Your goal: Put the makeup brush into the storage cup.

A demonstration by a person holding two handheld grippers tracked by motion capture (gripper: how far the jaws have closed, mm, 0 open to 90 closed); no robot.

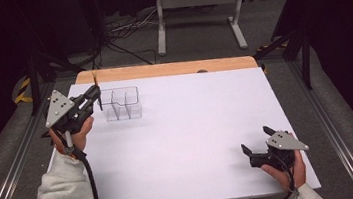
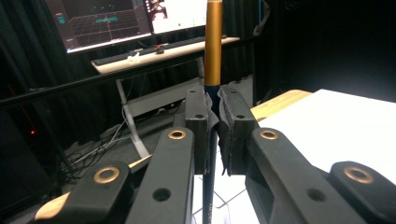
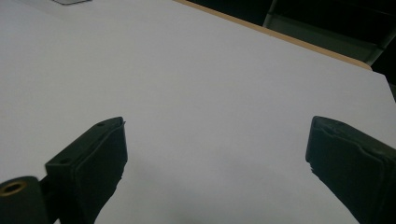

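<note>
The left gripper (image 1: 94,94), clamped on an upright pen (image 2: 214,44), carries it near the table's far-left corner toward the clear organizer (image 1: 124,104); next, lowering it into a compartment. The right gripper (image 1: 256,145) rests, jaws apart.

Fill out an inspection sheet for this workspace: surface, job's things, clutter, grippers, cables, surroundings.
Surface: white table top, with a bare wooden strip along the far edge.
Job's things: slim pen with a gold upper barrel, held upright; clear divided organizer at the far left of the table, compartments look empty.
Clutter: nothing seen.
Grippers: left gripper shut on the pen, beside the organizer; right gripper open, low over the near right of the table.
Cables: one trails from the left gripper along the sleeve; a tangle on the floor beyond the table.
Surroundings: dark curtains, white stand, monitor and keyboard on a shelf.
</note>
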